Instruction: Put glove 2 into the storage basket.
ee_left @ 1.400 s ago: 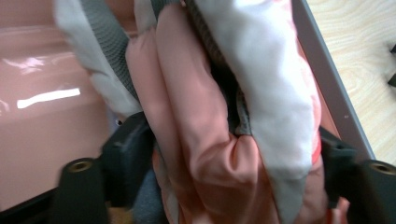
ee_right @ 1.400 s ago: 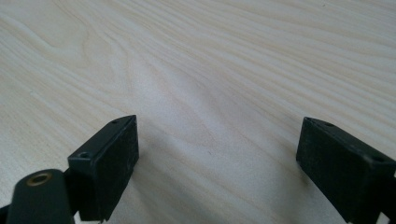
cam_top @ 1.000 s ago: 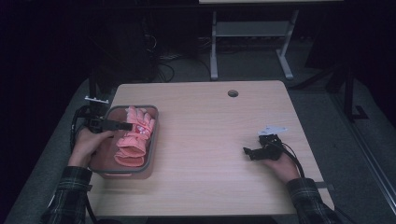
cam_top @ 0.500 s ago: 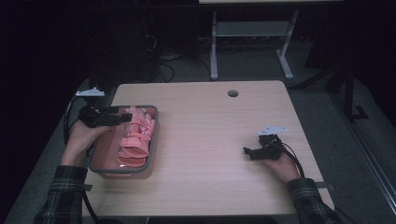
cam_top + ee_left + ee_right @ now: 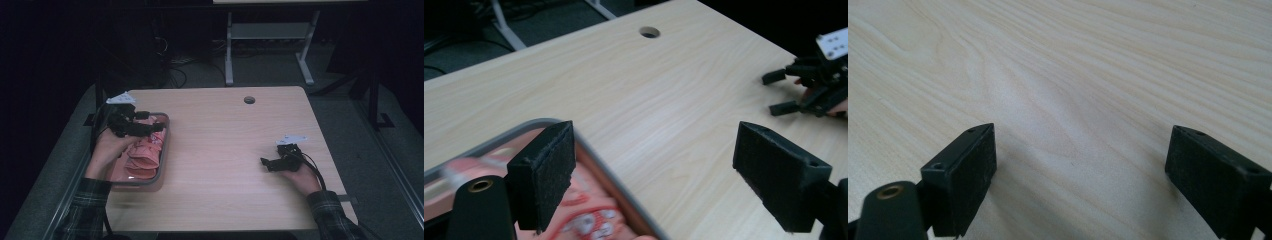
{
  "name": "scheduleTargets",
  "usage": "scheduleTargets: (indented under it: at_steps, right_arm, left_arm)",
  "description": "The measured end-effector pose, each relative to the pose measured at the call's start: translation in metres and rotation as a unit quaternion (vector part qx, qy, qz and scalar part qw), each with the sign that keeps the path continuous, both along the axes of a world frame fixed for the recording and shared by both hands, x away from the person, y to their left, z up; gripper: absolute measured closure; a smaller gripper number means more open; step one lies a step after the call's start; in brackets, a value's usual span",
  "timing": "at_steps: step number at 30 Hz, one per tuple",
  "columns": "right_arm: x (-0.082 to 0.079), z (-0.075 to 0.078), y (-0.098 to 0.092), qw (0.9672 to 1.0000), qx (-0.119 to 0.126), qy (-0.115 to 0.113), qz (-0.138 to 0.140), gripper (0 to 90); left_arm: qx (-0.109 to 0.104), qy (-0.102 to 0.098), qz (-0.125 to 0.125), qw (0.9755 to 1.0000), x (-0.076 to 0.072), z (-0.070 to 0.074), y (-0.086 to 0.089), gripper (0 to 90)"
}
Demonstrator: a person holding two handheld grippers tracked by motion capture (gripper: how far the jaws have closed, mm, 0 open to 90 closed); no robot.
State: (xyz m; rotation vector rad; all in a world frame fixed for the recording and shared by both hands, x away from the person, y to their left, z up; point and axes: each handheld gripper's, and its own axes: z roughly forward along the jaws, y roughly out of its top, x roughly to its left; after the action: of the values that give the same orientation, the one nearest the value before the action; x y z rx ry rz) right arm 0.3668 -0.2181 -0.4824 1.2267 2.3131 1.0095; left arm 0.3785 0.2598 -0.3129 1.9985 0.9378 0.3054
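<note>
A grey tray (image 5: 163,150) sits at the table's left side and holds a pink patterned cloth (image 5: 145,152). My left gripper (image 5: 150,125) hovers over the tray's far end, open with nothing between its jaws. In the left gripper view the tray rim (image 5: 624,202) and the pink cloth (image 5: 589,215) lie below the wide-apart jaws of that gripper (image 5: 659,175). My right gripper (image 5: 266,164) rests low on the table at the right, open and empty. The right gripper view looks along that gripper (image 5: 1083,175) at bare wood between its jaws.
The light wooden table (image 5: 225,145) has a round cable hole (image 5: 249,100) near its far edge. Desk legs and cables stand on the dark floor behind. From the left gripper view the right gripper (image 5: 819,85) is seen far off at the right edge.
My left gripper has moved away from me, from the tray's middle to its far end, and turned rightward. The right gripper has stayed put.
</note>
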Motion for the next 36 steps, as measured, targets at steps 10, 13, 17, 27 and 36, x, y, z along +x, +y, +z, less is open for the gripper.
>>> scheduleTargets:
  at_steps: [10, 13, 17, 27, 36]
  right_arm:
    - [0.0, 0.0, 0.0, 1.0, 0.0, 0.0, 0.0, 12.3]
    - [0.0, 0.0, 0.0, 1.0, 0.0, 0.0, 0.0, 12.3]
    - [0.0, 0.0, 0.0, 1.0, 0.0, 0.0, -0.001, 12.3]
    - [0.0, 0.0, 0.0, 1.0, 0.0, 0.0, 0.0, 12.3]
    - [0.0, 0.0, 0.0, 1.0, 0.0, 0.0, 0.001, 12.3]
  left_arm:
    - [0.016, 0.017, -0.042, 0.9988, -0.009, -0.016, -0.059, 16.7]
    - [0.018, 0.018, -0.051, 0.9984, -0.012, -0.023, -0.072, 16.7]
    - [0.021, 0.02, -0.062, 0.9977, -0.018, -0.03, -0.089, 16.8]
    - [0.03, 0.028, -0.095, 0.9947, -0.032, -0.054, -0.125, 16.7]
    - [0.058, 0.021, -0.109, 0.9921, -0.042, -0.083, -0.143, 16.7]
